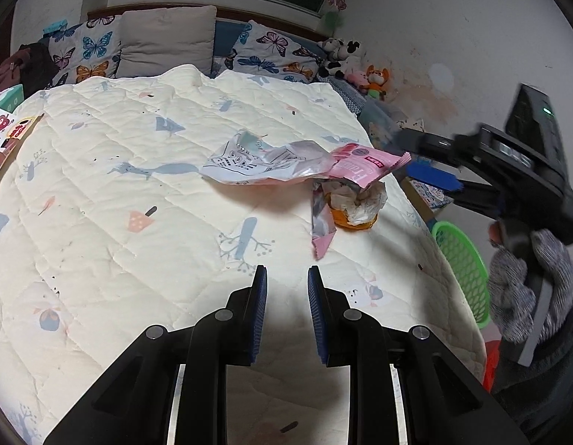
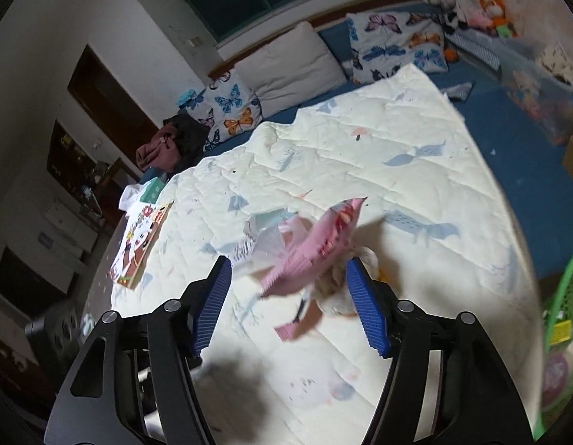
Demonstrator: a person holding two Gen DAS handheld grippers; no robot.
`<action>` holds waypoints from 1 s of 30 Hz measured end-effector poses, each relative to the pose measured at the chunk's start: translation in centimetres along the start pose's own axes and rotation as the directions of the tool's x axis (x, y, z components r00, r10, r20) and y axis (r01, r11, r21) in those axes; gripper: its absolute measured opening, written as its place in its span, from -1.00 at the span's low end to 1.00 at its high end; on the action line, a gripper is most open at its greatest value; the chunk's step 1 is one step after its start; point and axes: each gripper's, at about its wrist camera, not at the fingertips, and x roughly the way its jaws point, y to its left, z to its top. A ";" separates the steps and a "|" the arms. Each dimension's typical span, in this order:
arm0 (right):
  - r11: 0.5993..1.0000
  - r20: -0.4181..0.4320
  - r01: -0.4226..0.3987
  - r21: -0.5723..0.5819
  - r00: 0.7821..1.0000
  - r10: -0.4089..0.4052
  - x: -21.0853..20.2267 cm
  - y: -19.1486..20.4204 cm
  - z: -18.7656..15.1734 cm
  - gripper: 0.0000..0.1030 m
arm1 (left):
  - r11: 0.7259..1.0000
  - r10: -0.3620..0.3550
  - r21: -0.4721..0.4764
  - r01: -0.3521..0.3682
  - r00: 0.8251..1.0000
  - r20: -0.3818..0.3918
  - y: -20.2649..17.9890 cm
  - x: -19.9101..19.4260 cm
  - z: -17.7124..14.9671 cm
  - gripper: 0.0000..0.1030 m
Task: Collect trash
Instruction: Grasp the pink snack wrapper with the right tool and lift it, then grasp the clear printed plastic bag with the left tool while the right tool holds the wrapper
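On the cream quilt lies 1 small heap of trash near the right edge of the bed. I count 3 pieces in it: 1 pink wrapper, 1 grey-white printed bag and 1 orange cup stuffed with crumpled white paper. From the left wrist view the bag and wrapper make 1 long strip lying across the bed, left to right, with the wrapper's crimped end pointing right toward the wall and overhanging the cup. A pink strip hangs from under it, running down toward the foot of the bed. The cup stands roughly upright beneath the wrapper.

Off the bed's right edge sits 1 green mesh basket, tilted, with some scraps already in it as the right wrist view shows.

The left gripper hovers above bare quilt short of the heap, its 2 blue pads set close with a narrow gap and nothing between them.

The right gripper, held by a gloved hand, stands about half spread; the blurred wrapper and cup show between its fingers, but the pads do not press on either.

2 butterfly pillows flank 1 plain one at the headboard.
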 end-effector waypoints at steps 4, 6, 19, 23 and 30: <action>0.999 -0.023 0.012 0.045 1.000 -0.011 1.5 -0.5 0.5 0.14 | 1.000 -0.004 0.004 0.004 1.000 0.005 0.0 -0.1 0.3 -0.58; 0.997 -0.043 0.012 0.071 0.999 -0.009 2.3 -0.9 0.5 0.07 | 1.000 0.004 0.017 -0.004 1.000 0.008 -0.1 0.0 0.6 -0.58; 0.998 0.007 -0.022 0.058 1.000 0.022 0.0 -1.5 -0.1 -0.64 | 0.996 0.057 0.072 -0.059 0.998 0.020 -0.6 1.4 2.3 -0.44; 1.000 0.040 -0.017 0.025 0.999 0.016 -1.3 -1.1 -0.1 -0.69 | 0.991 0.085 0.099 -0.087 0.996 0.022 -1.1 2.1 2.3 -0.21; 0.999 0.101 -0.040 -0.013 0.994 0.041 -4.5 -0.6 -0.1 -0.70 | 0.993 0.067 0.096 -0.068 0.998 0.011 -1.3 3.2 2.6 -0.21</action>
